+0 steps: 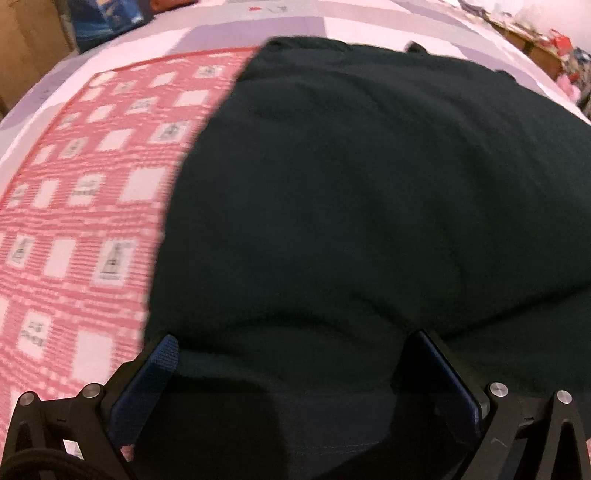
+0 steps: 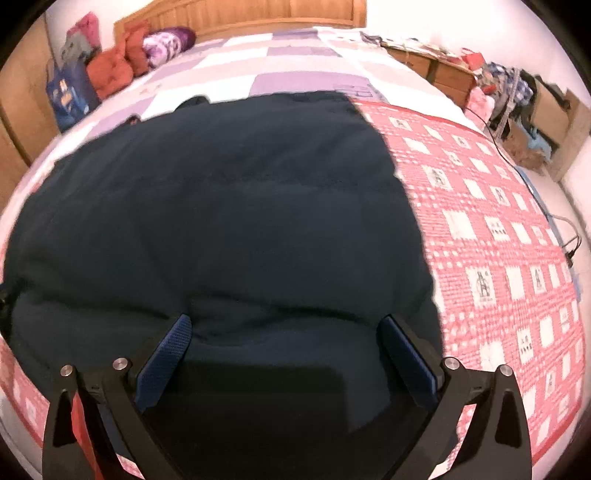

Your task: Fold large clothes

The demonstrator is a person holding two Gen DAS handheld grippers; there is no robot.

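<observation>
Garment [image 2: 221, 206] lengthwise toward headboard [image 2: 240, 14], probably; both grippers' jaws wide, empty.

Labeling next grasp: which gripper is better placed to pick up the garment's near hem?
Near tie, slightly right gripper: open, centred over the dark puffy garment's near fold. Left gripper is open too, nearer the garment's side edge.

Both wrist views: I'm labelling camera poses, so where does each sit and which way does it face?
Left wrist: on the left gripper, open, above the near edge of the dark garment, facing up the bed; pink blanket left.
Right wrist: on the right gripper, open, same heading; blanket right, headboard beyond.
Shared: garment, blanket, checked bedspread.
</observation>
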